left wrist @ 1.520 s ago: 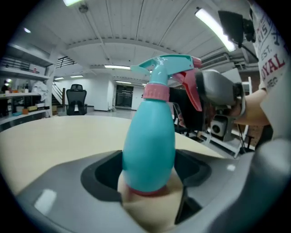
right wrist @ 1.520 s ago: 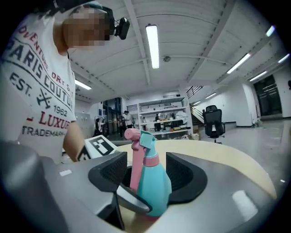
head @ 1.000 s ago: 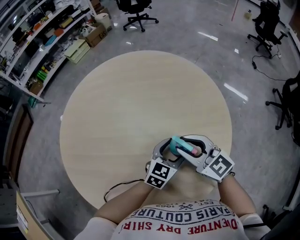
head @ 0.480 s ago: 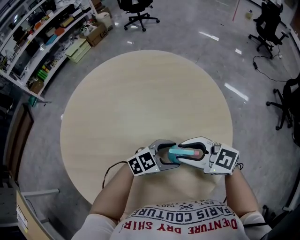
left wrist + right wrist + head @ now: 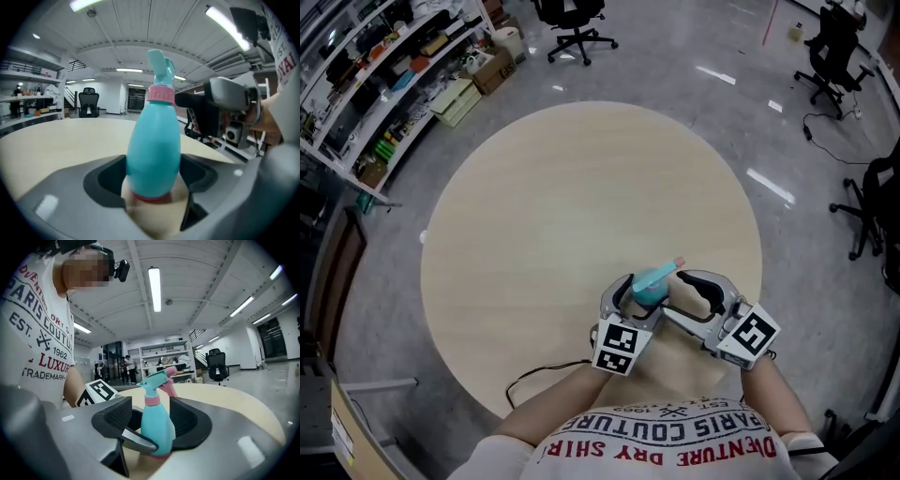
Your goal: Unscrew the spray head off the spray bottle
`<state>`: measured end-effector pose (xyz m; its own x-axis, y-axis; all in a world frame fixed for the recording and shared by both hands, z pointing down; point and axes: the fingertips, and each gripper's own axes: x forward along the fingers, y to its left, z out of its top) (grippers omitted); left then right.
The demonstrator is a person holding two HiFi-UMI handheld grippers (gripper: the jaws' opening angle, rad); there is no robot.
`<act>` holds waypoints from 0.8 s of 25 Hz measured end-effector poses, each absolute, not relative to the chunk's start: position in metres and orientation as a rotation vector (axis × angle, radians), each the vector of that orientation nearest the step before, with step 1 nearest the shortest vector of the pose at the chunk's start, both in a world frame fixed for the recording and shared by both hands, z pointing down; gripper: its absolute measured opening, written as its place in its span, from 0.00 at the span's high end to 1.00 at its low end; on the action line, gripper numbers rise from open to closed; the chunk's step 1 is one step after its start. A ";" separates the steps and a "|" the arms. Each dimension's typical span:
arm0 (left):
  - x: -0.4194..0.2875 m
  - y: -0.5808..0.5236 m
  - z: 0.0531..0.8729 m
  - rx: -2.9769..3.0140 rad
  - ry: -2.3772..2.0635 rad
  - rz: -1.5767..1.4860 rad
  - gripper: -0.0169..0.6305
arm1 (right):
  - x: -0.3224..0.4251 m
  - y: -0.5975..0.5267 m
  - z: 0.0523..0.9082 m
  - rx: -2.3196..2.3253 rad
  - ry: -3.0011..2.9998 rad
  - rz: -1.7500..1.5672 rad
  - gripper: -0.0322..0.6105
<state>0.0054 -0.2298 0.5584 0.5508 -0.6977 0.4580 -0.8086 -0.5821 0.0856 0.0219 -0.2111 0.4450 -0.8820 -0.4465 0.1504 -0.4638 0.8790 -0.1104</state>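
There is one spray bottle (image 5: 652, 284), teal and opaque, so what it holds cannot be told. Its one spray head (image 5: 159, 68) sits on top above a pink collar (image 5: 160, 93), with a pink tip (image 5: 678, 264) showing at the front. The bottle is held over the near edge of the single round table (image 5: 562, 206), close to the person.

There are two grippers. The left gripper (image 5: 642, 298) pinches the bottle low on its body, jaws pressed against both sides. The right gripper (image 5: 673, 295) has just been opening its jaws. They now stand spread wide on either side of the bottle, and the pads (image 5: 187, 420) are clear of it.
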 end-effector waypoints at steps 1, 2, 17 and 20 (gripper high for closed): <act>0.006 -0.230 0.558 2.484 -1.278 0.548 0.43 | 0.014 -0.209 0.446 0.698 -2.916 0.218 0.57; 0.007 -0.229 0.558 2.469 -1.298 0.547 0.43 | 0.008 -0.207 0.449 0.685 -2.907 0.211 0.58; 0.018 -0.213 0.559 2.715 -0.930 0.621 0.44 | 0.000 -0.206 0.460 0.414 -2.877 -0.057 0.75; 0.021 -0.195 0.559 2.890 -0.398 0.723 0.44 | 0.000 -0.193 0.461 0.129 -2.857 -0.015 0.75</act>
